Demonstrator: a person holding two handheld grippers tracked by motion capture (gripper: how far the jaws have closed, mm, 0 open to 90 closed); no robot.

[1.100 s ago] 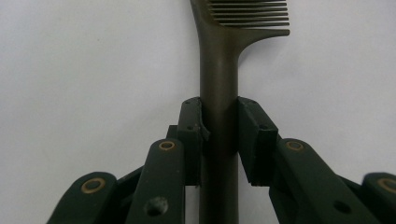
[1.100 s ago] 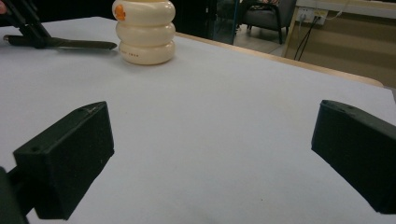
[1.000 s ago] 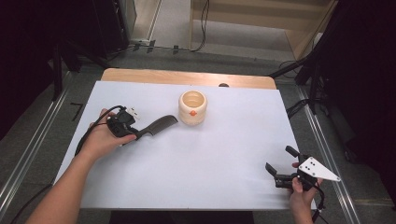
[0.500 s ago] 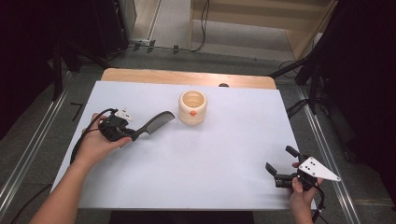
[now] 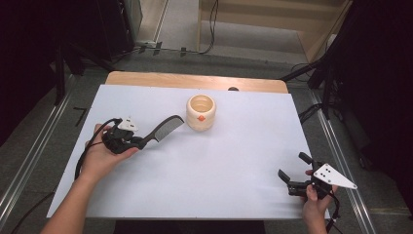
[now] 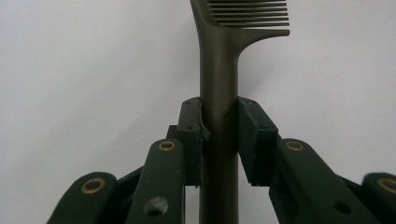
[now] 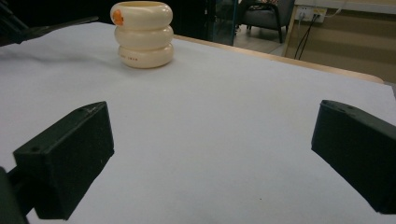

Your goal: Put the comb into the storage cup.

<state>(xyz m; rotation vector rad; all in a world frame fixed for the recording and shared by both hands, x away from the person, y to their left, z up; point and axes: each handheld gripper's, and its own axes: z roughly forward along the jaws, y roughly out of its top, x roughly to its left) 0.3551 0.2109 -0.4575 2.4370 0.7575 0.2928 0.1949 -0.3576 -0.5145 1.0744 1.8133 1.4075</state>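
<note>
Gripping the dark comb (image 5: 163,130) by its handle, your left gripper (image 5: 141,143) sits at the centre left of the high view, jaws clamped on the shaft. In the left gripper view the pads (image 6: 192,135) press both sides of the handle, and the comb's teeth run toward the top of the frame. The comb head points up and right toward the cream ribbed cup (image 5: 200,112), which stands upright at upper centre on the white table (image 5: 234,165), just short of touching. Your right gripper (image 5: 287,178) rests at the lower right, jaws wide apart, holding nothing.
</note>
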